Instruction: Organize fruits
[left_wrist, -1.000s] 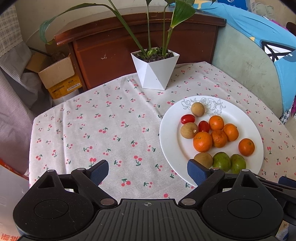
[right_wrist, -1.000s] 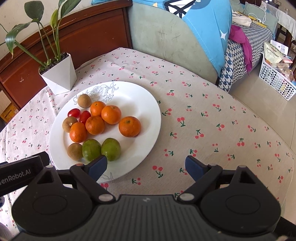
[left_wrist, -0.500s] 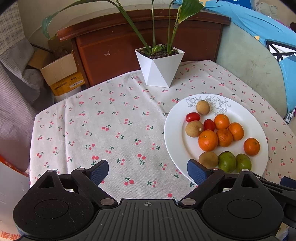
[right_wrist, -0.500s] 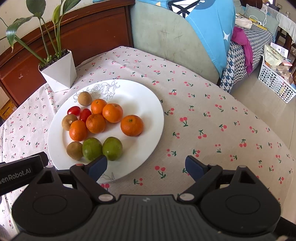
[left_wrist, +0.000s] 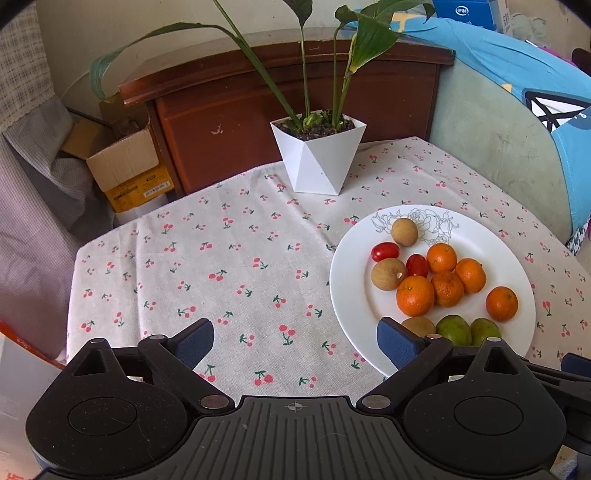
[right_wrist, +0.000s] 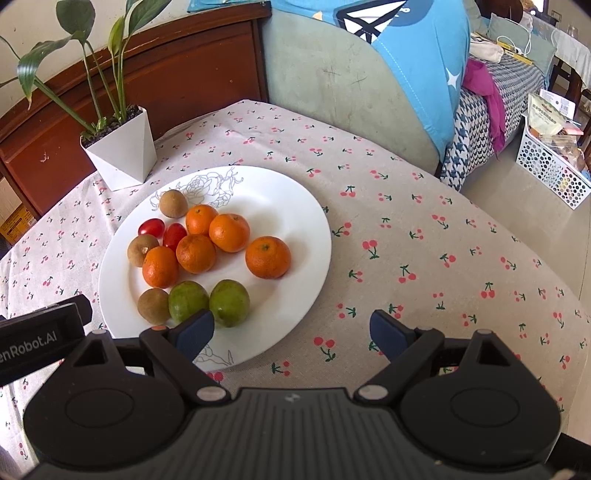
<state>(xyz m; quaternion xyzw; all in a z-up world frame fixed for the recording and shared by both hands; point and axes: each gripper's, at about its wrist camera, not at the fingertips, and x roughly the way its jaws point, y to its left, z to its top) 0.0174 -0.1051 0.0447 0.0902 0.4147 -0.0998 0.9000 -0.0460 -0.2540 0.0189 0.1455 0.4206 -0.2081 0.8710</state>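
A white plate (left_wrist: 351, 284) (right_wrist: 295, 206) on the cherry-print tablecloth holds several oranges (right_wrist: 267, 257) (left_wrist: 414, 295), two red cherry tomatoes (right_wrist: 151, 227) (left_wrist: 385, 251), three brown round fruits (right_wrist: 173, 203) (left_wrist: 404, 231) and two green fruits (right_wrist: 229, 302) (left_wrist: 453, 329). My left gripper (left_wrist: 295, 341) hovers open over bare cloth at the plate's left; its right finger overlaps the plate's near edge. My right gripper (right_wrist: 291, 328) is open above the plate's near right rim, nothing between its fingers. The left gripper's body (right_wrist: 40, 336) shows at the left edge of the right wrist view.
A white faceted pot with a green plant (left_wrist: 317, 155) (right_wrist: 120, 151) stands at the table's back. Behind it is a brown wooden cabinet (left_wrist: 258, 122). A cardboard box (left_wrist: 127, 162) sits at the left, a blue-covered sofa (right_wrist: 369, 74) behind and a white basket (right_wrist: 550, 166) on the floor.
The left wrist view has tilted up slightly, so plant and plate sit lower in it. The right gripper and the fruits have stayed as they were.
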